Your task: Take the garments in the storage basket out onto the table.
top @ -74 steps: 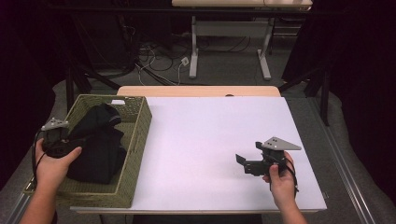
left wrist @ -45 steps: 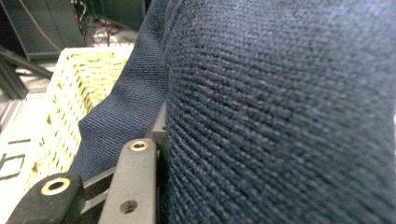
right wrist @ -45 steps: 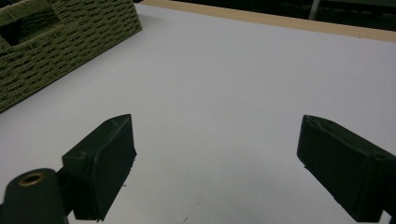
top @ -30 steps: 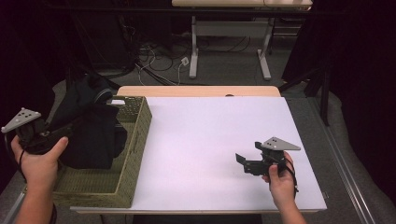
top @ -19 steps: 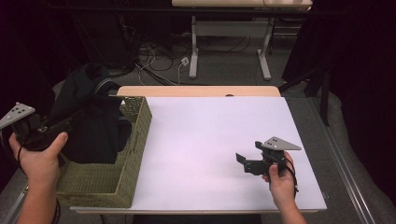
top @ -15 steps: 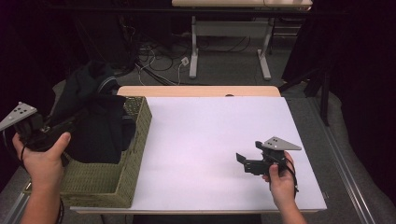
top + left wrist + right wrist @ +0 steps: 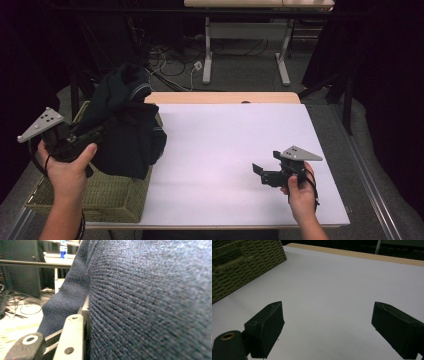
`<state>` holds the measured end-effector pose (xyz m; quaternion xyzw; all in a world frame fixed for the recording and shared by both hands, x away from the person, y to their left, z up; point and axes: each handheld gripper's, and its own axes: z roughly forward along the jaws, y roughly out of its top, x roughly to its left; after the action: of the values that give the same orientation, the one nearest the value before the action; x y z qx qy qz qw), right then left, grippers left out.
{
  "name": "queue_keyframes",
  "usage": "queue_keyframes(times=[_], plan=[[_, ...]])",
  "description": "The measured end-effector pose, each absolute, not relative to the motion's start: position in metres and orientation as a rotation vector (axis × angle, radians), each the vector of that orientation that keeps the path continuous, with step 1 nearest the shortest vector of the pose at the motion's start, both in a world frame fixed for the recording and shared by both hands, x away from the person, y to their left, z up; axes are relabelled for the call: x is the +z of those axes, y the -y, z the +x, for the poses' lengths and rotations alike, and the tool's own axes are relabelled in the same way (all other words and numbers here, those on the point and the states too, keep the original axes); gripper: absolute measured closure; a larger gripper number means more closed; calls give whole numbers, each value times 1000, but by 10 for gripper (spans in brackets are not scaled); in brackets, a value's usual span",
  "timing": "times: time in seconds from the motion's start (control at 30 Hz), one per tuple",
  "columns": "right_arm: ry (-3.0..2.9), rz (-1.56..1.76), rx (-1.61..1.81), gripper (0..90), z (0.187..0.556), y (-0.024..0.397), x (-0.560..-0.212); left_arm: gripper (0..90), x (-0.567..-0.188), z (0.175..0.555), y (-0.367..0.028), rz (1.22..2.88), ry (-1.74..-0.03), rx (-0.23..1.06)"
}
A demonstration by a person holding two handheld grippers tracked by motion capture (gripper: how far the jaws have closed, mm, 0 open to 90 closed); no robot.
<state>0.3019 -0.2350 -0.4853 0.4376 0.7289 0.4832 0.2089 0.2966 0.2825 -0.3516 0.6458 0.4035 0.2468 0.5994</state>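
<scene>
So the left tongs (image 7: 92, 136) are clamped onto a dark knit garment (image 7: 125, 130), and compared with a couple of seconds back that's the big change: the garment was sitting bundled down in the wicker basket (image 7: 95, 197), and now it's hoisted up, most of it hanging above the basket's rim with its lower edge draped over the near right corner. In the left gripper view the navy knit (image 7: 150, 300) presses right against the camera, so you can't really see the jaw tips, but the fabric is plainly pinched and carried.

What that means, I'd say: the pull-out step is basically happening, and the garment is on its way toward the white desk (image 7: 225, 145) but hasn't landed there.

The right tongs (image 7: 260, 172) haven't budged the whole time. They sit low over the desk on the near right side, jaws spread wide with nothing between them; the right gripper view shows just bare white surface in the gap (image 7: 327, 322) and the basket's woven wall (image 7: 242, 267) farther off. Looks like they're waiting to help spread the thing out.
</scene>
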Motion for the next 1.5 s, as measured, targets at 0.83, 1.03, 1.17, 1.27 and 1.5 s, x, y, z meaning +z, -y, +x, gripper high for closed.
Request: queue_keyframes(times=[0.83, 1.03, 1.17, 1.27, 1.5], plan=[[-2054, 1194, 1349, 103, 301, 231, -484, 618, -368, 303, -219, 1554, -811, 457], [-2043, 1188, 1355, 103, 301, 232, -484, 618, -374, 304, -204, 1579, -792, 436], [-2033, 1196, 1357, 103, 300, 233, -483, 618, -381, 302, -196, 1595, -782, 432], [-2032, 1199, 1356, 103, 300, 234, -481, 618, -388, 300, -188, 1610, -772, 416], [-2013, 1187, 1369, 103, 299, 237, -478, 618, -406, 300, -168, 1652, -753, 369]])
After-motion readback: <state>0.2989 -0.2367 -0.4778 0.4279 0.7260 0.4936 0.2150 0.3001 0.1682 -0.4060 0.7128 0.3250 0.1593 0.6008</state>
